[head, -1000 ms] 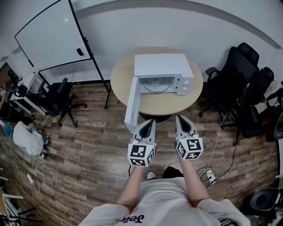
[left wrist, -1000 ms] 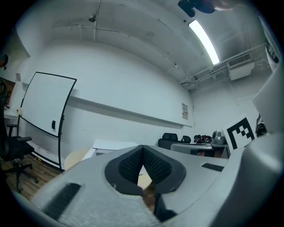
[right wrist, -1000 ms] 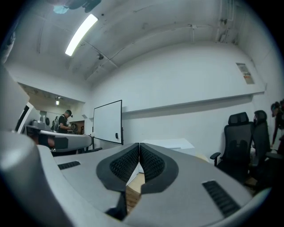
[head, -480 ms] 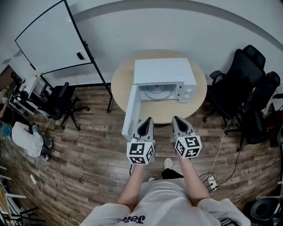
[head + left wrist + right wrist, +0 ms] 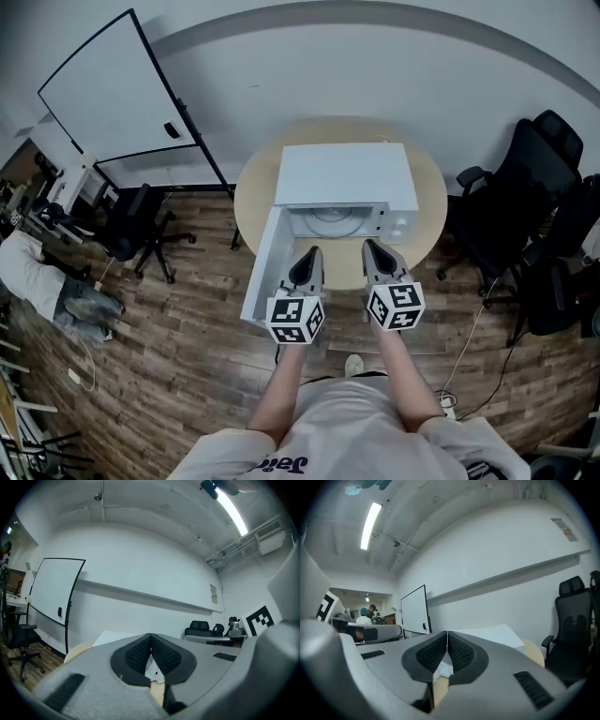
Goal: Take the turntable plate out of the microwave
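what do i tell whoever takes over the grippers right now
Left gripper: shut, empty, pointing at the microwave.
Right gripper: shut, empty, beside the left one.
The microwave stands on the round table, with its door swung open to the left.
The plate lies inside the cavity, untouched.
Done: door is open.
Left, probably: open the jaws, reach in, grip the plate's rim, and bring it out.

A whiteboard (image 5: 112, 89) stands left of the round table (image 5: 251, 183), black office chairs (image 5: 525, 178) to its right
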Tool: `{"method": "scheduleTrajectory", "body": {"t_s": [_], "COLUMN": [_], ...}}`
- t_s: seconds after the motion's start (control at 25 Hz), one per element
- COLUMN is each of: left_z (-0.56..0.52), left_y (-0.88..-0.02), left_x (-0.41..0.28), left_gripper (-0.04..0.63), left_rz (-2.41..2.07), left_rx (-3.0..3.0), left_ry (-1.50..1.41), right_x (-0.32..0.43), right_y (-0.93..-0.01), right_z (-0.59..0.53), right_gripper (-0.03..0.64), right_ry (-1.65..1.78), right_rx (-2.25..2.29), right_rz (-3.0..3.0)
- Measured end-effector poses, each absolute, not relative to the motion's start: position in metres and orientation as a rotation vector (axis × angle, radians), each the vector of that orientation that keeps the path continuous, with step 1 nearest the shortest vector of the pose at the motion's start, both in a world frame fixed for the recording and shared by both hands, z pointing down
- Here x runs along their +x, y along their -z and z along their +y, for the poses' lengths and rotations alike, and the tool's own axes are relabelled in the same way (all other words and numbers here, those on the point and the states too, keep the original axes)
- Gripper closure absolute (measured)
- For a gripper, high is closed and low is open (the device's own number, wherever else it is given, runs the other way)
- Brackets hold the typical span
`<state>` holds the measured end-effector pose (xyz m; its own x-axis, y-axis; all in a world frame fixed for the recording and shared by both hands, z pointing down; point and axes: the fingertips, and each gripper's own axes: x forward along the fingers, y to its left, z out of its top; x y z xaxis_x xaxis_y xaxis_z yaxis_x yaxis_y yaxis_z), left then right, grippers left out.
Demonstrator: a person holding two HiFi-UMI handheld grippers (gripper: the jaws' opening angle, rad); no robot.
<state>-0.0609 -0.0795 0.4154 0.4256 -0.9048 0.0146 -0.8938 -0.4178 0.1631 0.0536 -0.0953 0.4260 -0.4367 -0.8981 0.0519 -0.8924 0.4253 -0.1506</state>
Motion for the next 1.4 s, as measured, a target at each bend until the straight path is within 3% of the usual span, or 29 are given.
{"method": "scheduleTrajectory", "body": {"t_s": [0.84,1.4], "left_z": [-0.173,-0.222], "left_y": [-0.554,-0.663], "left_x": [-0.033,-0.040], "left_gripper": [0.580,0.580], "left_rz": [-1.459,-1.256], "left_rx": [2.273,1.927], "left_ry": [-0.066,0.027], "right_x": [0.045,0.036], "right_y": [-0.531,-0.577], "right_z": [-0.189,-0.227], "right_gripper": [0.600,0.599], "right_ry": [0.547,0.696], "right_rx": [-1.578,-1.653], "right_rz": [2.772,2.816]}}
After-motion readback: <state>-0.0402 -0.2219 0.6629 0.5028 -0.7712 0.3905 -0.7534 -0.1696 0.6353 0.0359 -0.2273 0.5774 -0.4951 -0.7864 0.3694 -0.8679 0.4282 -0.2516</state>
